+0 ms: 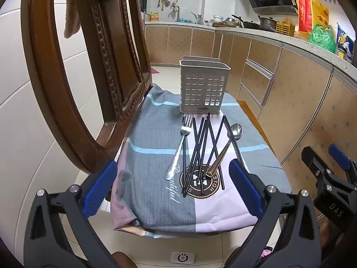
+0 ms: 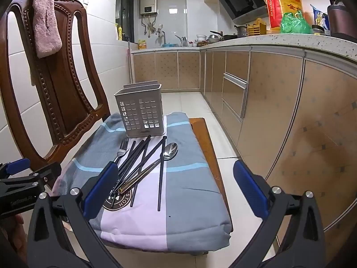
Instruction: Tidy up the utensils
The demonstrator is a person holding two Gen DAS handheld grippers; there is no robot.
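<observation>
Wooden chair (image 2: 55,84), pink towel (image 2: 45,20)

Left tongs (image 1: 173,186) and right tongs (image 2: 176,186) both gape wide, side by side.

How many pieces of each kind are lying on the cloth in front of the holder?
Silver metal fork: 1
Silver spoon with gold handle: 1
Thin black chopsticks: about 8, overlapping, exact count unclear
Total: about 10

Black hand-held gripper (image 1: 171,187), blue ribbed pads (image 1: 99,187), silver screws
</observation>
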